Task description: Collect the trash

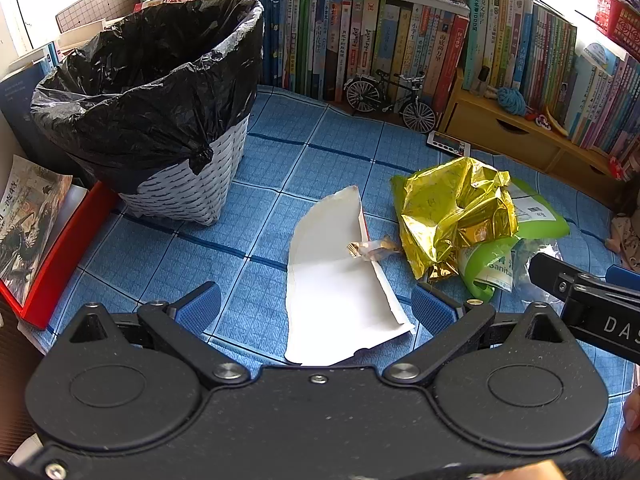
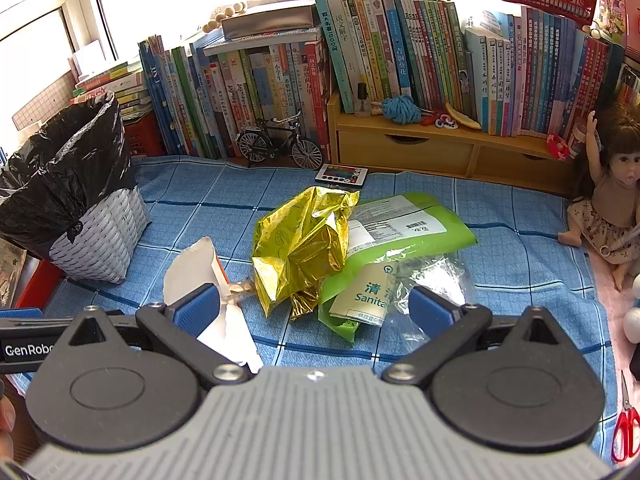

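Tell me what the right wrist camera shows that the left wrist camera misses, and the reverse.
Only the right wrist view shows the red scissors and the whole doll. Only the left wrist view shows the magazine beside the bin. Both show the lined bin, torn white card, gold wrapper, green packet and both grippers open.

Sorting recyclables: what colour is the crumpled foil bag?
Shiny gold foil bag, clearest in the right wrist view.

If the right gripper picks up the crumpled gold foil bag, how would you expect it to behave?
The gold foil bag looks empty and crumpled, so probably very light and floppy. Its glossy surface may slip between the pads, and it would likely crush rather than hold shape.
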`<state>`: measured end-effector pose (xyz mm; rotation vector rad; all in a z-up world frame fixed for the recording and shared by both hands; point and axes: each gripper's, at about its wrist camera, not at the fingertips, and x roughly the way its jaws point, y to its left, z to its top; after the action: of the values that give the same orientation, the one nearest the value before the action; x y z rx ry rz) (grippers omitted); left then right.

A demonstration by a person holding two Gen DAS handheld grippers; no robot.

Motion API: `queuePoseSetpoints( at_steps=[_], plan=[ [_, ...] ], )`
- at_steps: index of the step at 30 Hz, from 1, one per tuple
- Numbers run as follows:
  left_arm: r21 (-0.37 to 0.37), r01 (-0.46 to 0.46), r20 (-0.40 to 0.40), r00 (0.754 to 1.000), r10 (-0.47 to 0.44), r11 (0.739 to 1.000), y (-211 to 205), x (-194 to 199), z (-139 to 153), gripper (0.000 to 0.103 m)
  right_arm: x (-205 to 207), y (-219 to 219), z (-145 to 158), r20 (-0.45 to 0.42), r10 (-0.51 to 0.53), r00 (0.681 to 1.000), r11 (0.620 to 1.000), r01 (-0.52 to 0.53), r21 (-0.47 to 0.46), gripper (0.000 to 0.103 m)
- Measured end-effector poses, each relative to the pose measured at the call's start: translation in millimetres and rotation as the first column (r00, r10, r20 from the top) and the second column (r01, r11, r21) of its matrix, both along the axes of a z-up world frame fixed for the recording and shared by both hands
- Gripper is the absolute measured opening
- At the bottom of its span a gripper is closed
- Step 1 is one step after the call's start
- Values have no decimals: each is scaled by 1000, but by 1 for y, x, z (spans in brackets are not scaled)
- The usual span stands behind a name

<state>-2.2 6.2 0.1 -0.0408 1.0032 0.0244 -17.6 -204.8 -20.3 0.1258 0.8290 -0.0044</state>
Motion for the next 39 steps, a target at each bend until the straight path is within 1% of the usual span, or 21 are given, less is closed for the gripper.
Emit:
queuePoseSetpoints(
  at_steps=[26, 33, 39],
  plan=[
    [1, -3, 1, 1000, 3, 1000, 6, -5, -1, 101, -4, 0, 0, -1, 0, 1000, 1000, 0, -3, 103],
    [2, -3, 2, 1000, 3, 1000, 7, -7, -1, 101, -5, -1, -2, -4, -38, 999, 999, 38, -13, 103],
    [-5, -4, 0, 1000, 4, 1000, 5, -6, -2, 101, -4, -3, -5, -21, -16, 1000, 999, 16, 29, 103]
  ],
)
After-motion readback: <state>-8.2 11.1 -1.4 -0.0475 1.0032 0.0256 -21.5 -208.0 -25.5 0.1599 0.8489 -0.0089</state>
